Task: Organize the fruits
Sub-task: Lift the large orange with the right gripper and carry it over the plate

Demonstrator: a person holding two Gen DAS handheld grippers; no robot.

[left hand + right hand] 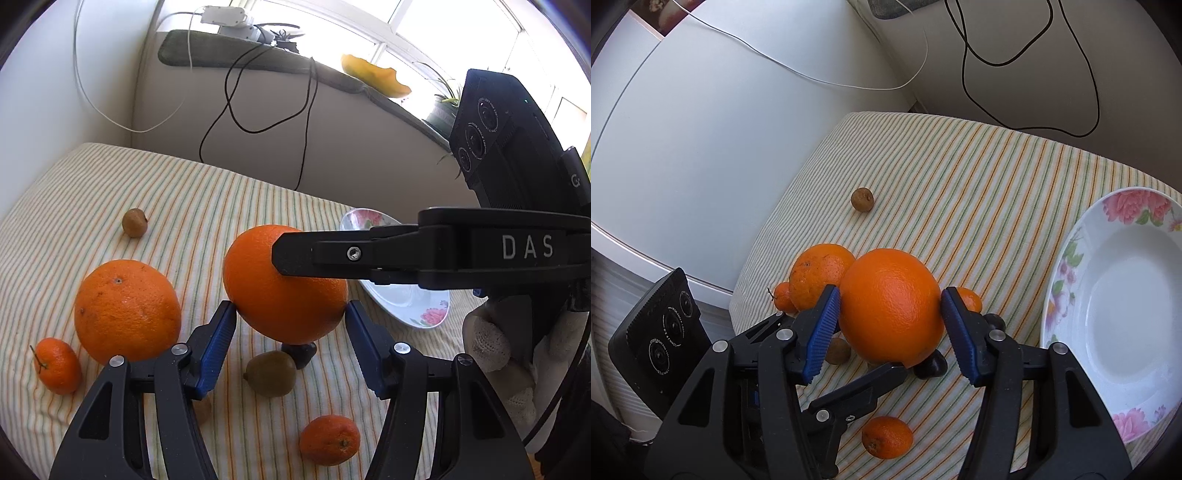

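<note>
Beside the empty floral white plate (1067, 295), both grippers (291, 347) (890, 325) stand apart around one large orange (892, 306); every fruit remains unplaced.

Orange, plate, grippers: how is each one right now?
Left gripper: wide apart around orange, grip unclear.
Right gripper: wide apart around orange, grip unclear.
Plate: empty.
Second orange: resting on cloth.
</note>
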